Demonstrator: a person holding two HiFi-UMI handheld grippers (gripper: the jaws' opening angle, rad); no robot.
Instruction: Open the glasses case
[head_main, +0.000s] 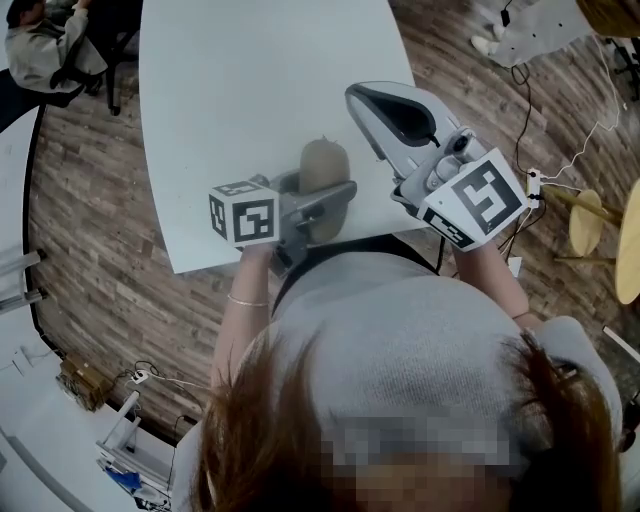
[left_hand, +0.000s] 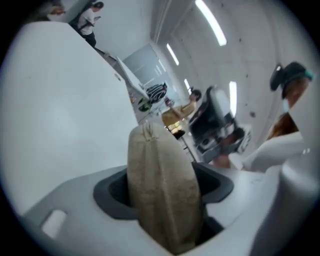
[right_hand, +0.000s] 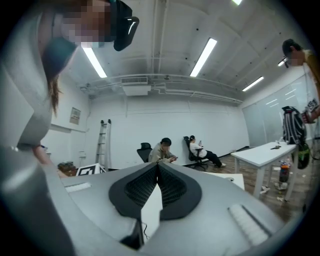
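My left gripper (head_main: 315, 190) is grasping the case (head_main: 324, 165). The case stands on edge between the two dark fingers (left_hand: 111, 197), and each side of it is pressed against a pad. It is a tan, oval case with a cloth-like surface. It fills the gap between the fingers and rises well past their tips. Its lid is down, and a seam runs along the narrow edge that faces back toward me.

Just beyond and below those fingertips lies the white bench (head_main: 250, 80). From the head view I cannot tell whether the bottom of the case touches the bench or hangs just above it. The marker cube (head_main: 245, 212) sits behind the fingers, on my side.

My right gripper (head_main: 375, 100) is off to the right of the case and does not touch it. It points away from me over the far part of the bench. Its ribbed pads (right_hand: 175, 187) are clenched flat against each other, with nothing in their grip.

Far beyond those closed tips, two people (right_hand: 165, 149) sit on chairs against a white wall. A ladder (right_hand: 102, 142) leans to their left.
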